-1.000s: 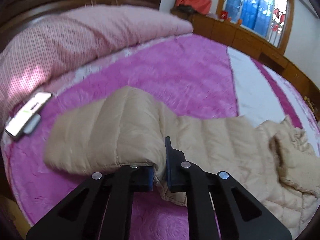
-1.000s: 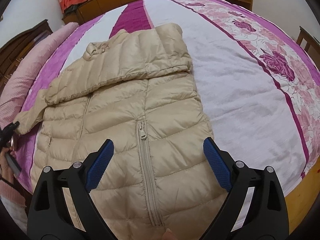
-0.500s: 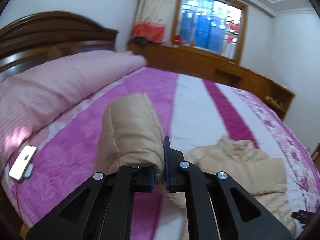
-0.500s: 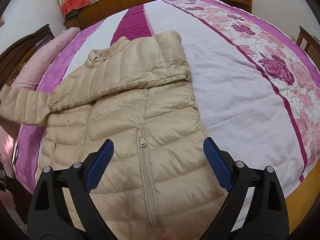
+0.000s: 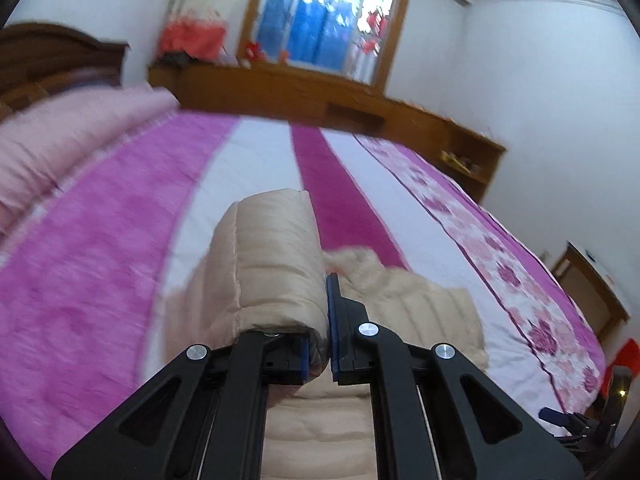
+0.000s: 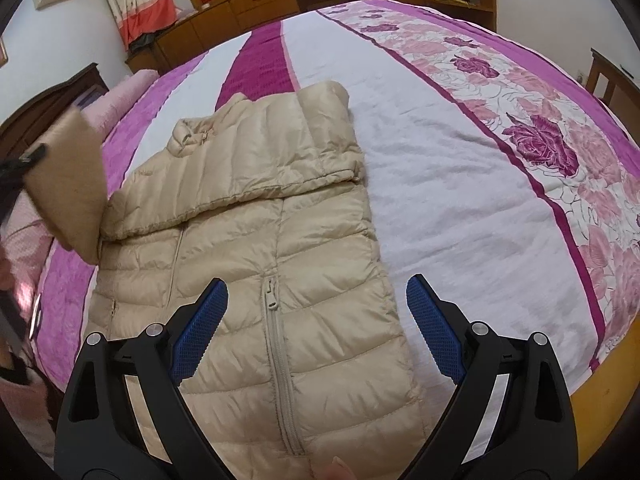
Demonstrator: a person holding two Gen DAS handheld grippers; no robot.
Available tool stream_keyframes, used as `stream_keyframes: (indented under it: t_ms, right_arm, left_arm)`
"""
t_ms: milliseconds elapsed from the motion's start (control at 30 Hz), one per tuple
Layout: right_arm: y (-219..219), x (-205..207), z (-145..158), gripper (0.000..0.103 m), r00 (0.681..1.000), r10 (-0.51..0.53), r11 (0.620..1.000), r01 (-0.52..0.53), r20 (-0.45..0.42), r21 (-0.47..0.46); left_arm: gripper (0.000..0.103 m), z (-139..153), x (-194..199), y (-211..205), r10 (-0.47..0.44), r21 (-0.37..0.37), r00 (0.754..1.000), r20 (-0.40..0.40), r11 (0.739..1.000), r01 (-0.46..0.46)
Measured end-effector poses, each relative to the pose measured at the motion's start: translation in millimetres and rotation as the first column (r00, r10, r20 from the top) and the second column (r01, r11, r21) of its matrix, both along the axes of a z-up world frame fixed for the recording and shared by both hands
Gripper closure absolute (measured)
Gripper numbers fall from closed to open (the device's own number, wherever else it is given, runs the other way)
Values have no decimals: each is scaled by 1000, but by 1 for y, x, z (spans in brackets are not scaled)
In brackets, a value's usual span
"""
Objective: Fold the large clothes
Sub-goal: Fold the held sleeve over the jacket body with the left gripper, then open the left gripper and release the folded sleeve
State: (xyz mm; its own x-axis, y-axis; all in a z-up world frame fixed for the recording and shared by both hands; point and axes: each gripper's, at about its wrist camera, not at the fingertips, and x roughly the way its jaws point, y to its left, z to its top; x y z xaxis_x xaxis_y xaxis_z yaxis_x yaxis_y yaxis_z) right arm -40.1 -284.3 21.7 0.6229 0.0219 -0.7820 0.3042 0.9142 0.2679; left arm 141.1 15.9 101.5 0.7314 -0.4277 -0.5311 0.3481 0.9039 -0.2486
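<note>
Two tools appear. Left tool (image 5: 318,332) is clamped on the beige jacket's sleeve (image 5: 276,276), which hides its left pad. Right tool (image 6: 316,328) stands open above the jacket (image 6: 256,264), which lies on the bed (image 6: 460,184) ahead. No writing is legible.

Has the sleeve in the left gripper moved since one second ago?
Yes. The sleeve, clamped in the left gripper, has lifted off the bed and swung toward the jacket body.
</note>
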Motion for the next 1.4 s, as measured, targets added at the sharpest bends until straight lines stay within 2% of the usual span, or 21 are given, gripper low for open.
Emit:
stream_keyframes:
  t_ms: [100,167,367,567,667,733,800,867,967,1067,1167,1267,1400]
  right_arm:
    - [-4,0,-3,13,1000,-4,1000,4,-2,-5]
    - [-5,1,-5,13,1000,-5,1000,5,-11,-3]
    - [-7,1,-12,13,1000,-16,1000,16,-27,-9]
    - [-8,-1,-21,13,999,-16,1000,16,-50,0]
    - [-9,-2,-25,13,998,-17,1000,17,-57,2]
    - [-9,-2,-26,13,998,-16,1000,17,-62,3]
    - [-9,-2,-27,13,998,-15,1000,15,-63,2]
    - [-9,-1,-26,13,998,-13,1000,14,-61,2]
    - [-8,0,-23,13,999,-8,1000,8,-52,1]
    - [-4,1,-18,13,999,4,1000,-4,-43,-2]
    - [1,4,-13,13,999,21,1000,-21,-33,-5]
    - [10,9,-9,13,999,46,999,-47,-25,-12]
    - [27,21,-3,13,996,92,996,-93,-17,-16]
  left_arm:
    - [95,-32,10,-30,-54,-12,994,-90,999,53]
    - [95,-48,11,-45,-76,-5,990,-123,997,76]
    - [95,-108,18,-81,-109,46,965,-239,991,123]
    - [94,-135,27,-88,-112,81,946,-305,986,143]
    - [88,-139,29,-89,-114,87,942,-315,985,148]
    - [66,-139,28,-89,-122,71,937,-327,986,153]
    - [51,-135,23,-89,-135,60,934,-329,985,164]
    - [44,-130,16,-92,-138,87,938,-318,981,174]
    - [42,-122,7,-90,-111,145,945,-308,976,162]
    - [42,-115,0,-81,-94,149,942,-324,978,149]
    - [38,-106,-9,-68,-41,192,947,-319,975,107]
    - [37,-96,-19,-54,23,265,957,-289,963,57]
    - [37,-87,-26,-33,70,301,963,-261,954,12]
